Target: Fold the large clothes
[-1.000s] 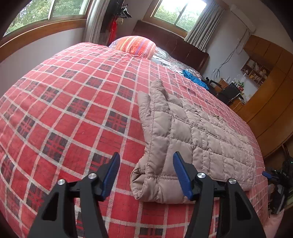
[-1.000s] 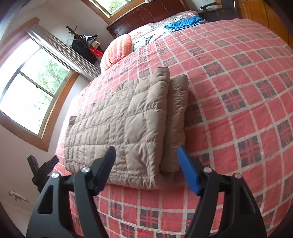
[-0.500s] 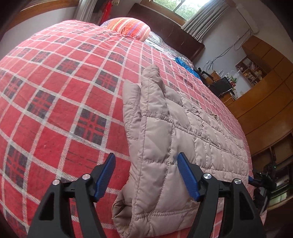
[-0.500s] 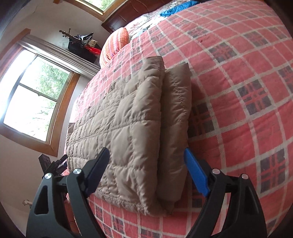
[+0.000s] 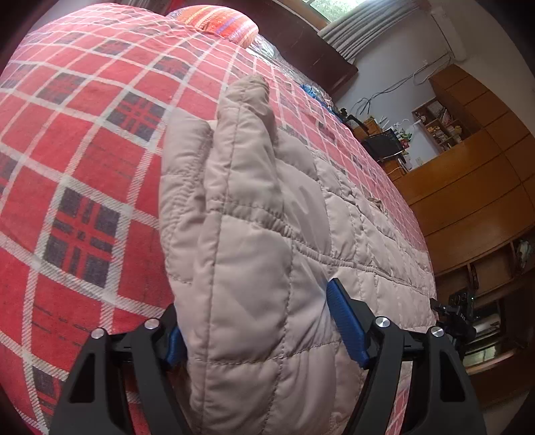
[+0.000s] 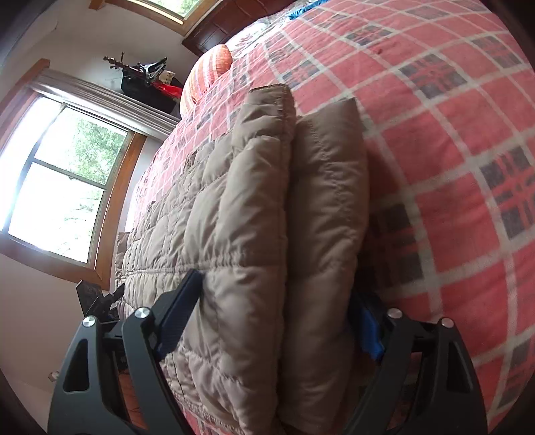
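Where jacket [image 5: 254,234] fills both views, plaid bedspread [image 5: 83,160] beneath; striped pillow [image 6: 207,80] beyond

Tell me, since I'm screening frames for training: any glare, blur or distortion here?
Left wrist view: sharp, strong fisheye bending of the plaid bedspread, dark corners. Right wrist view: window blown out white, bedspread on the right slightly smeared, jacket sharp.

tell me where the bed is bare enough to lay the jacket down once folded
Bare plaid blanket lies between the quilted jacket and the striped pillow, and more on the jacket's other side in the right wrist view. The far headboard end looks crowded: pillow, blue cloth.
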